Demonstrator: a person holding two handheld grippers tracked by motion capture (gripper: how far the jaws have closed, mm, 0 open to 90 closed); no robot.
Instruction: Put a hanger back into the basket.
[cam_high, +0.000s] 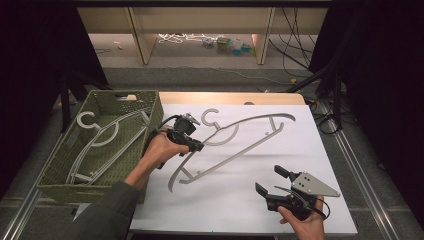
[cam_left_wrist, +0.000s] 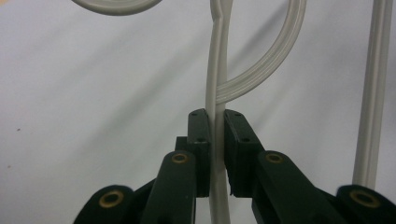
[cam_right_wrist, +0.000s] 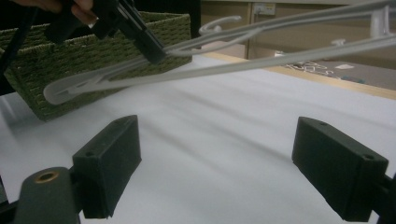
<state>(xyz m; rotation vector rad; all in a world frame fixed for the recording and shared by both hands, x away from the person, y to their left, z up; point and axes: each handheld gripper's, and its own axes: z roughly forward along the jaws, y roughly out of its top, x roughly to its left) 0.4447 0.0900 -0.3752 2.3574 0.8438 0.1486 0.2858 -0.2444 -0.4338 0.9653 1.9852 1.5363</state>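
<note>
A light grey plastic hanger (cam_high: 255, 120) hangs tilted over the white board, its hook toward the far side. My left gripper (cam_high: 197, 146) is shut on its arched upper arm near the neck. In the left gripper view the pads (cam_left_wrist: 198, 135) press the thin grey strip (cam_left_wrist: 217, 70) from both sides. The right gripper view looks up at the lifted hanger (cam_right_wrist: 261, 63) and the left gripper (cam_right_wrist: 152, 49) on it. My right gripper (cam_high: 270, 180) rests near the board's front right, open, nothing between its jaws (cam_right_wrist: 217, 140). A second grey hanger (cam_high: 100, 140) lies inside the green woven basket (cam_high: 75, 192).
The white board (cam_high: 240, 210) covers the table to the right of the basket. A wooden strip (cam_high: 225, 97) runs along its far edge. Beyond it are a floor, shelf legs, cables and small objects. Metal rails flank the table.
</note>
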